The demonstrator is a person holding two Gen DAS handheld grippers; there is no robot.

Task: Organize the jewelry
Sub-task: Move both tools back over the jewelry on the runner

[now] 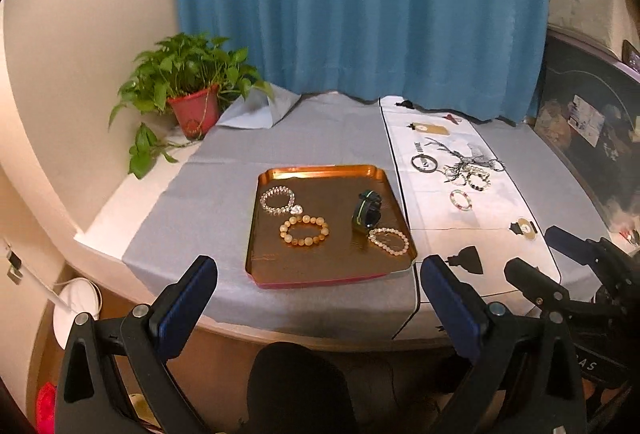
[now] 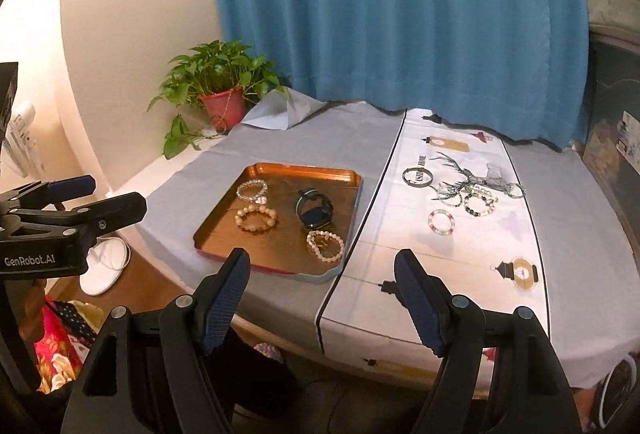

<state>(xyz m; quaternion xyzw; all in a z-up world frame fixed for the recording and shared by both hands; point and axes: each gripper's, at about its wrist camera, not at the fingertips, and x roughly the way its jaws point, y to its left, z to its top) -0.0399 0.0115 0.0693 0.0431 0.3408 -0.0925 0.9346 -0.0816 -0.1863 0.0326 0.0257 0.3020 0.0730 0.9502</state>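
A copper tray [image 1: 320,274] [image 2: 216,234] sits on the grey cloth. In it lie a clear bead bracelet [image 1: 277,200] [image 2: 251,190], an amber bead bracelet [image 1: 304,231] [image 2: 256,219], a black watch [image 1: 366,213] [image 2: 314,212] and a pale bead bracelet [image 1: 389,241] [image 2: 325,245]. More jewelry lies on the white runner [image 1: 440,210] [image 2: 400,234]: a dark bangle [image 1: 424,162] [image 2: 418,177], a multicolour bracelet [image 1: 461,200] [image 2: 441,222] and a tangled pile [image 1: 474,172] [image 2: 476,200]. My left gripper [image 1: 318,286] and right gripper [image 2: 322,282] are both open and empty at the near table edge.
A potted plant [image 1: 192,86] [image 2: 222,86] stands at the back left corner. A blue curtain [image 1: 352,2] [image 2: 392,10] hangs behind the table. A dark cabinet [image 1: 592,122] is on the right. A white round object [image 2: 106,266] lies on the floor at the left.
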